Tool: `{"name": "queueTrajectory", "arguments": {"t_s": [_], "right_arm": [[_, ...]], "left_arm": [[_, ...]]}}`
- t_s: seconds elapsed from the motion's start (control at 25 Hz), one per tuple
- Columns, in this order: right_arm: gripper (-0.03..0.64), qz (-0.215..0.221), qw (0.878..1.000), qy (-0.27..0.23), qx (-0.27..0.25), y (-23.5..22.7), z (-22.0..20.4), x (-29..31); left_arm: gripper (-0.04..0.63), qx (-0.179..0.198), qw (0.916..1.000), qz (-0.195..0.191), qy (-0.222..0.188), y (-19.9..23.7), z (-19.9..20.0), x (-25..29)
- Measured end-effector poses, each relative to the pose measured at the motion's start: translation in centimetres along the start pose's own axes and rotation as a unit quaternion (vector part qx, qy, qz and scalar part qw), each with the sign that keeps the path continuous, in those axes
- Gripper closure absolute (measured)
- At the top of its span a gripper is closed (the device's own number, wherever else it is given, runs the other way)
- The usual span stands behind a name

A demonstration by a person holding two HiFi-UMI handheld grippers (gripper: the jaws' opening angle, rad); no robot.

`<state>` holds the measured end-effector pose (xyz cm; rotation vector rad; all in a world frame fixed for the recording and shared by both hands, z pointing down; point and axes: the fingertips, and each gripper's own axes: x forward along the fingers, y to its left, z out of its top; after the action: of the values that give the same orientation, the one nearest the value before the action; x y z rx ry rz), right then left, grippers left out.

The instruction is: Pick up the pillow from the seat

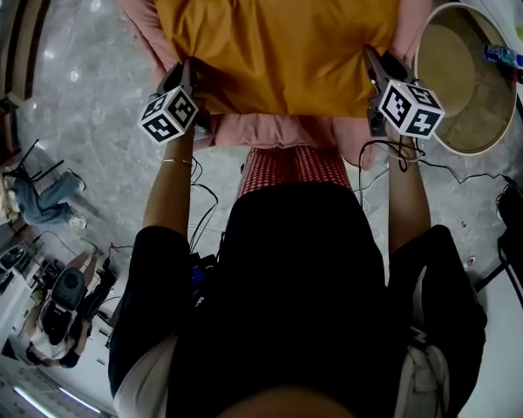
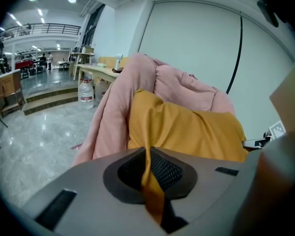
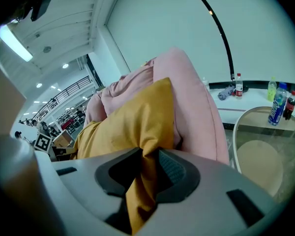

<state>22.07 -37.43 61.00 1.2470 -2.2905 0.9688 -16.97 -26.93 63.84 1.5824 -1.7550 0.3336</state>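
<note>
Left gripper (image 2: 150, 168): jaws almost together, pinched on a thin fold of the pillow (image 1: 279, 37) cover at its near-left corner.
Right gripper (image 3: 146, 173): jaws narrowed onto a thicker bunch of the same yellow cloth at the near-right corner, pads pressing it from both sides.
Pillow position: on the pink seat (image 1: 270, 131), leaning toward the seat's back, front edge just short of the seat's front lip.
Key relation: pillow straight ahead of both grippers and somewhat below them; long axis across the seat from side to side, one gripper at each end; neither hand nearer, both already in contact.
Lift path, judged: up and back from the seat toward the person, both ends rising evenly to keep the long axis level.
Risk, judged: hold on cover cloth only, not on the filling; slip or sag most likely at the thin left fold.
Surroundings: round table (image 1: 466, 77) just right of the seat, bottles (image 1: 504, 57) on its side away from the seat; water jug (image 2: 86, 92) on the floor well left of the seat.
Obstruction: none seen above the seat; soft pink sides touching the pillow at both ends.
</note>
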Motion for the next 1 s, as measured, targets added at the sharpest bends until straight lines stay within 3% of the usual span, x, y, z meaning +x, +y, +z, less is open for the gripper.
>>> {"name": "queueTrajectory", "arguments": {"t_s": [1.0], "right_arm": [[0.518,-0.016,0.998,-0.063,-0.018,3.2,3.6,-5.8]], "left_arm": [[0.571,0.015,0.9971,-0.069,0.027,-1.5,1.5,-3.3]]}}
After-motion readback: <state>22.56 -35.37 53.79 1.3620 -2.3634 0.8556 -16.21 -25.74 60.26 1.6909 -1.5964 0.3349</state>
